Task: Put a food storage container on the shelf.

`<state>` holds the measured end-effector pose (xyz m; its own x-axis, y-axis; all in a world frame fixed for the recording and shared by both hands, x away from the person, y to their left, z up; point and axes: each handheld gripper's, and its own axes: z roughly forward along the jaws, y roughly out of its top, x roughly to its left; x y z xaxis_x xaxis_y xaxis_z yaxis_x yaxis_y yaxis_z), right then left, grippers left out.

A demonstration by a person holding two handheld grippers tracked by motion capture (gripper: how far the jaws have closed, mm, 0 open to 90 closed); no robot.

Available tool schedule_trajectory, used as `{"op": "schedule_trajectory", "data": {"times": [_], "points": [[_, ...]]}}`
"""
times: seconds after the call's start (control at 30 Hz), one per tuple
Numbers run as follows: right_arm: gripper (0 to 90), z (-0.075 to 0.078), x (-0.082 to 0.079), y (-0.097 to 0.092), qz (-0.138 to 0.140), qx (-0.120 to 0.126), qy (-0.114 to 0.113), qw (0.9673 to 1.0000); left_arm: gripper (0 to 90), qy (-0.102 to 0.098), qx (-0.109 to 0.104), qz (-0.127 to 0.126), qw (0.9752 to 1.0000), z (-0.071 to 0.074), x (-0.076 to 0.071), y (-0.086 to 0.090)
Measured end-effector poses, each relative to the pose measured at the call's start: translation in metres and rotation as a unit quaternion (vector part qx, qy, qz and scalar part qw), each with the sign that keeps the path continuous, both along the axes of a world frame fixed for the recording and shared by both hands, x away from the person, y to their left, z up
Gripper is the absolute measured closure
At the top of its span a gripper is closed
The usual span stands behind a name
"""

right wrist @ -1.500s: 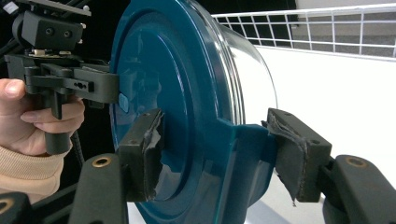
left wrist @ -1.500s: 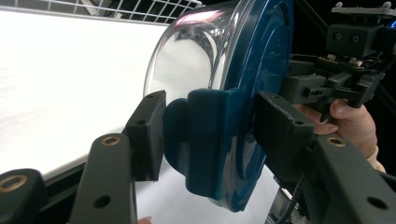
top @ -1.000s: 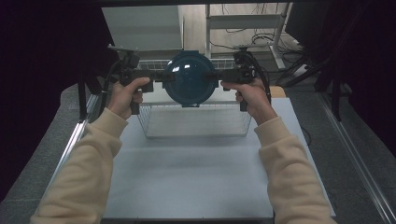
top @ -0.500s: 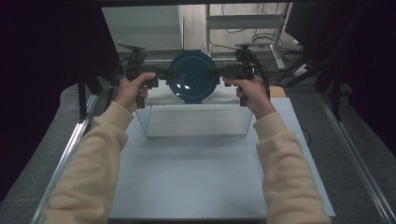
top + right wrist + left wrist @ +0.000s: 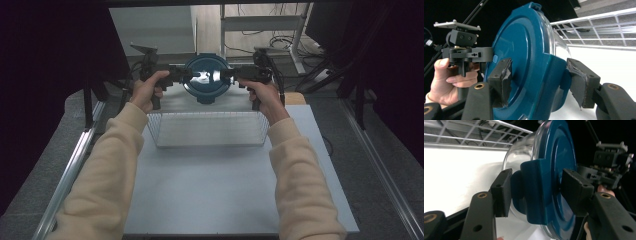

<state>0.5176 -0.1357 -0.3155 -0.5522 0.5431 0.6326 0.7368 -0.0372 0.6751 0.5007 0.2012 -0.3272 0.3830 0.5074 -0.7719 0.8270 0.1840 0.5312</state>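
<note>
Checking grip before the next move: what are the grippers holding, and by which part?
Both hold the lidded glass bowl: the left hand-held gripper and the right hand-held gripper each clamp a blue lid clip on opposite sides of the rim.

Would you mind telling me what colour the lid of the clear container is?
Dark teal blue; the lid shows best in the right gripper view.

sleeves (image 5: 107,165): cream, long | fingers (image 5: 501,192): black, brass-ringed screw holes

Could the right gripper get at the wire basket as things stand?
Probably not yet. The right gripper is clamped on one side latch of the blue-lidded glass container, the left gripper on the other, held beyond the wire basket. Letting go would likely drop the container.
</note>
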Motion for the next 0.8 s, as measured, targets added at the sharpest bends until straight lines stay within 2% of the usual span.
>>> {"op": "schedule_trajectory", "data": {"times": [0.1, 0.23, 0.37, 0.4, 0.63, 0.67, 0.7, 0.77, 0.8], "points": [[38.4, -0.004, 0.003, 0.000, -0.010, 0.007, 0.018, 0.9998, 43.9, 0.014, -0.008, 0.006, 0.9999, -0.004, 0.005, 0.000], [38.4, -0.006, 0.005, -0.001, -0.014, 0.015, 0.033, 0.9993, 43.6, 0.019, -0.015, 0.012, 0.9996, -0.006, 0.006, 0.000], [38.1, -0.011, 0.009, -0.001, -0.021, 0.024, 0.057, 0.9979, 43.3, 0.033, -0.025, 0.013, 0.9991, -0.014, 0.008, 0.000], [38.1, -0.012, 0.009, -0.001, -0.021, 0.023, 0.059, 0.9978, 43.3, 0.029, -0.026, 0.011, 0.9992, -0.015, 0.009, 0.000], [36.9, -0.012, 0.009, -0.001, -0.024, 0.024, 0.053, 0.9980, 40.4, 0.016, -0.019, 0.012, 0.9996, -0.014, 0.008, 0.000], [34.9, -0.012, 0.007, 0.000, -0.028, 0.019, 0.046, 0.9984, 36.8, 0.000, 0.000, 0.018, 0.9998, -0.012, 0.006, -0.001], [30.6, -0.010, 0.005, 0.001, -0.037, 0.008, 0.034, 0.9987, 33.4, -0.008, 0.006, 0.026, 0.9996, -0.011, 0.005, 0.000], [23.2, -0.006, 0.000, 0.003, -0.049, -0.013, 0.010, 0.9987, 27.1, -0.030, 0.033, 0.042, 0.9981, -0.006, 0.000, 0.001], [23.2, -0.006, 0.000, 0.003, -0.049, -0.013, 0.010, 0.9987, 25.0, -0.030, 0.033, 0.042, 0.9981, -0.006, 0.000, 0.001]]}}
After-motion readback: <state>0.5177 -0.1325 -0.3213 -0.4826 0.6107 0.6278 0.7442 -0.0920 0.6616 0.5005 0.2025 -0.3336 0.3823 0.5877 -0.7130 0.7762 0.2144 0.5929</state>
